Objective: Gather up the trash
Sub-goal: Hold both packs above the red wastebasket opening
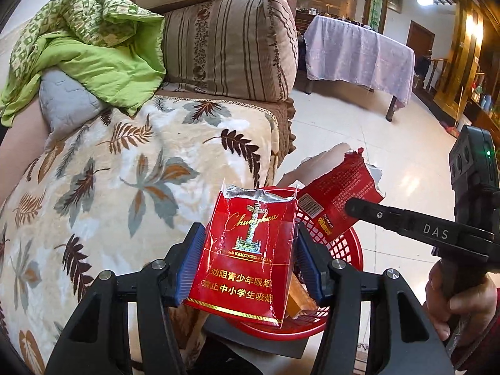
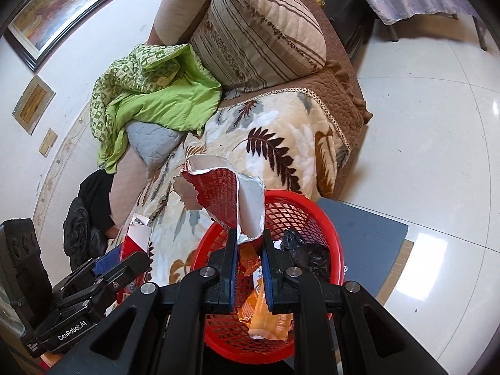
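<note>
The left gripper is clamped on a red, crumpled soft cigarette pack with torn silver foil at its top, its blue ribbed pads pressing the pack's two sides, so the pack stands upright between the fingers. Just beyond and below it sits a round red plastic mesh basket, resting on a flat grey board on the pale tiled floor. The right gripper pinches the lower edge of a torn red-and-white cardboard packet, jaws nearly together, holding it above the basket's near rim. Inside the basket, under that gripper, lie orange wrappers and a crumpled black plastic bag. Beyond both grippers is a sofa draped in a cream leaf-patterned blanket
</note>
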{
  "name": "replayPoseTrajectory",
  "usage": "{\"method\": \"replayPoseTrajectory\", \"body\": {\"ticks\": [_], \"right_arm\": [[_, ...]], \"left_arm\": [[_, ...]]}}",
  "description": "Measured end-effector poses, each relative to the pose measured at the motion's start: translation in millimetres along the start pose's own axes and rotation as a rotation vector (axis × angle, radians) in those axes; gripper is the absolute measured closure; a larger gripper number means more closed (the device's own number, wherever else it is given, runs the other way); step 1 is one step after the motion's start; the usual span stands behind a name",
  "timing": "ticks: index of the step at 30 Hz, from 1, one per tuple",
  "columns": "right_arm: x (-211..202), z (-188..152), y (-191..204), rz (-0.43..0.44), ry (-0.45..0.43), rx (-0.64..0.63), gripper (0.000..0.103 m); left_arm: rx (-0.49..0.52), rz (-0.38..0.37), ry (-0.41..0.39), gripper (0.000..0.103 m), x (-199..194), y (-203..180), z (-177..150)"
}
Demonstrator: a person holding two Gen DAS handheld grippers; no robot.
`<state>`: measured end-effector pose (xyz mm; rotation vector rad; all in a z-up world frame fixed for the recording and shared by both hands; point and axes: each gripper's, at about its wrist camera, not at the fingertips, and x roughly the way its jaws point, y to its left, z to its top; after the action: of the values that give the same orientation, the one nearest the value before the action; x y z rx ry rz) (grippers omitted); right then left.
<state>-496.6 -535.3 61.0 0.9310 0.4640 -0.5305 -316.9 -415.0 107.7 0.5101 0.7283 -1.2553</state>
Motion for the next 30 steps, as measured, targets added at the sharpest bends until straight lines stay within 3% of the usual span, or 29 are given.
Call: {"method": "replayPoseTrajectory", "body": {"ticks": [13, 30], "right_arm": [[7, -5, 3, -0.023, 0.019, -0.018, 0.089], [6, -6, 3, -0.038, 0.027, -0.023, 0.089]], "left_arm": [[-0.013, 0.081, 0.034, 0.047, 16, 4, -13], [0.035, 0.094, 0.028, 0.047, 20, -9, -15]]}}
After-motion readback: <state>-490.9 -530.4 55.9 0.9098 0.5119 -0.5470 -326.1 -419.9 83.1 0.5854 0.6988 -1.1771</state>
